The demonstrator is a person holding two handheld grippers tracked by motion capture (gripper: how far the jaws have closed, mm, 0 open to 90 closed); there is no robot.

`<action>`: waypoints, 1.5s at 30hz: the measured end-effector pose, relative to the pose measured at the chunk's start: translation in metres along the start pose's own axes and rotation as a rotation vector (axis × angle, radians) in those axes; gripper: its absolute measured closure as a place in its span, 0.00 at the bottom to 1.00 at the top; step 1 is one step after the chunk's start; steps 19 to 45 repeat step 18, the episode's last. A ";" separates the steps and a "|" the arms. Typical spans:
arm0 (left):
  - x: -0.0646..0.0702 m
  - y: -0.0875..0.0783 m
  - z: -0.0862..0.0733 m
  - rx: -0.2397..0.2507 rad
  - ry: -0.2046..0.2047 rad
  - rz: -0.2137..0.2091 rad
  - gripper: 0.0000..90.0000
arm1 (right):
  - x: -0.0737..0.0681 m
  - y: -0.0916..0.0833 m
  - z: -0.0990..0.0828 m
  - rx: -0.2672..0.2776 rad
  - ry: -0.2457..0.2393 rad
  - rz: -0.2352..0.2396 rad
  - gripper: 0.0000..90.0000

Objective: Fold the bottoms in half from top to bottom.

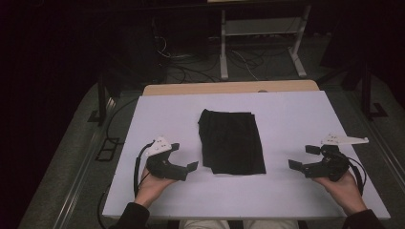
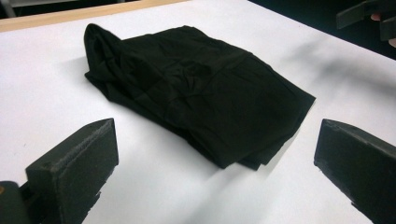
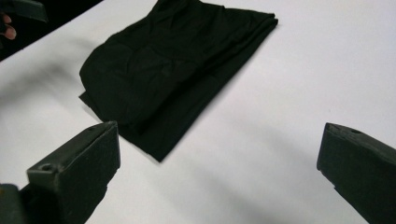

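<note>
- Cloth (image 1: 232, 141), black and folded, lies on the table (image 1: 286, 114) between the left tongs (image 1: 184, 156) and right tongs (image 1: 302, 157), untouched.
- Both tongs gape wide, empty.
- Step looks like the approach; next, close in on an edge.

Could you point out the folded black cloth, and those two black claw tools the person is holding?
Folded black fabric garment (image 1: 232, 141), high view, middle of its top layer.
Left gripper (image 1: 184, 157), high view, gap midway between its open jaw tips.
Right gripper (image 1: 303, 157), high view, gap midway between its open jaw tips.
</note>
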State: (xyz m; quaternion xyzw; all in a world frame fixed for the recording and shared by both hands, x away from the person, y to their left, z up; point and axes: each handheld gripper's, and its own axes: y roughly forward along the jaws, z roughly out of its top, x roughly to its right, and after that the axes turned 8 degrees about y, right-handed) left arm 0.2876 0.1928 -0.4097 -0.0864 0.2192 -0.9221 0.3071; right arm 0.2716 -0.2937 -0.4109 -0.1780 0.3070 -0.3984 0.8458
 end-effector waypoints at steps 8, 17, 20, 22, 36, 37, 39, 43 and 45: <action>-0.001 -0.006 -0.017 0.008 -0.026 0.021 0.00 | 0.000 0.002 -0.015 -0.009 -0.033 -0.014 0.00; 0.003 -0.002 -0.022 -0.048 0.014 0.024 0.00 | -0.003 0.009 -0.024 -0.053 -0.062 -0.025 0.00; 0.003 -0.001 -0.022 -0.052 0.016 0.022 0.00 | -0.003 0.009 -0.024 -0.053 -0.061 -0.025 0.00; 0.003 -0.001 -0.022 -0.052 0.016 0.022 0.00 | -0.003 0.009 -0.024 -0.053 -0.061 -0.025 0.00; 0.003 -0.001 -0.022 -0.052 0.016 0.022 0.00 | -0.003 0.009 -0.024 -0.053 -0.061 -0.025 0.00; 0.003 -0.001 -0.022 -0.052 0.016 0.022 0.00 | -0.003 0.009 -0.024 -0.053 -0.061 -0.025 0.00; 0.003 -0.001 -0.022 -0.052 0.016 0.022 0.00 | -0.003 0.009 -0.024 -0.053 -0.061 -0.025 0.00; 0.003 -0.001 -0.022 -0.052 0.016 0.022 0.00 | -0.003 0.009 -0.024 -0.053 -0.061 -0.025 0.00; 0.003 -0.001 -0.022 -0.052 0.016 0.022 0.00 | -0.003 0.009 -0.024 -0.053 -0.061 -0.025 0.00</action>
